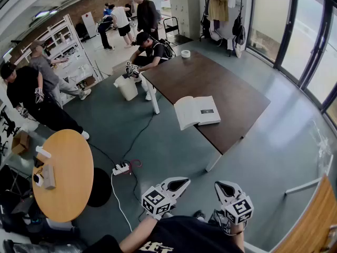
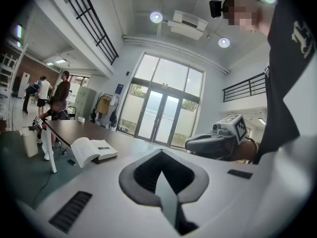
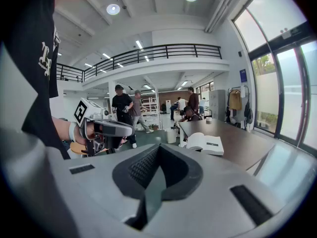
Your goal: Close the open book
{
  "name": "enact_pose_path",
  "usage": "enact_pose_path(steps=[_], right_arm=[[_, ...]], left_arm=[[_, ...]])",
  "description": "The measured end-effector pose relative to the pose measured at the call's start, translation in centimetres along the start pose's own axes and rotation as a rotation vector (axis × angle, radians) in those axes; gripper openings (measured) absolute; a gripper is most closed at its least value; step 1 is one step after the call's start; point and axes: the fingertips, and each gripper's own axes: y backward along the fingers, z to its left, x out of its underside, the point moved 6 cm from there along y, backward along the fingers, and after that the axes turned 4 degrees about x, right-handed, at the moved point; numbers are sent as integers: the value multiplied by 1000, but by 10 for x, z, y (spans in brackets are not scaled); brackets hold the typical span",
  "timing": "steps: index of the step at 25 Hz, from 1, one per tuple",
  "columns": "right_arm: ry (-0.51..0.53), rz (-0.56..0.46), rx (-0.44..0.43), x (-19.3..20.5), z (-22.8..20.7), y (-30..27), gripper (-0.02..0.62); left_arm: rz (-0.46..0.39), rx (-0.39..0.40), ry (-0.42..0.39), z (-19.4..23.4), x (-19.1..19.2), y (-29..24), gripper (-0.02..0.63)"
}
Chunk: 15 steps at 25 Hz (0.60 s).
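Grey left gripper [image 1: 179, 183], right gripper [image 1: 224, 186] held low, both pressed together, empty; open book [image 1: 196, 111] well ahead.

There are two tables: one dark table [image 1: 231, 96] and one round wooden table [image 1: 63, 162] well to its left. On the dark table lie one open book [image 1: 196, 111] and, at the far end, one roll of tape [image 1: 185, 53]. One white bin [image 1: 127, 88] stands just beside its far corner. One power strip [image 1: 121, 168] lies on the floor between the two tables. Behind the dark table stand one coat rack [image 1: 221, 7] and one grey cabinet [image 1: 184, 7]. At least five people [image 1: 150, 49] are to its left and beyond it. Two grippers are on its near side: the left gripper [image 1: 179, 183] and the right gripper [image 1: 223, 187].
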Motion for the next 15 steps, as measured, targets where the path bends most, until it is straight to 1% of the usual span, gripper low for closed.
enact_pose_path(steps=[5,8,15], right_arm=[[2,3,-18,1,-10,3,-12],[0,0,-35,4,-19,4,-12],[-11,12,-69,12,-41,10,-12]], left_arm=[[22,-25,-4,-8,3,-5,6],[28,-49,4,-13,8,-8,6],[35,-95,-5,-26,11,-23,6]])
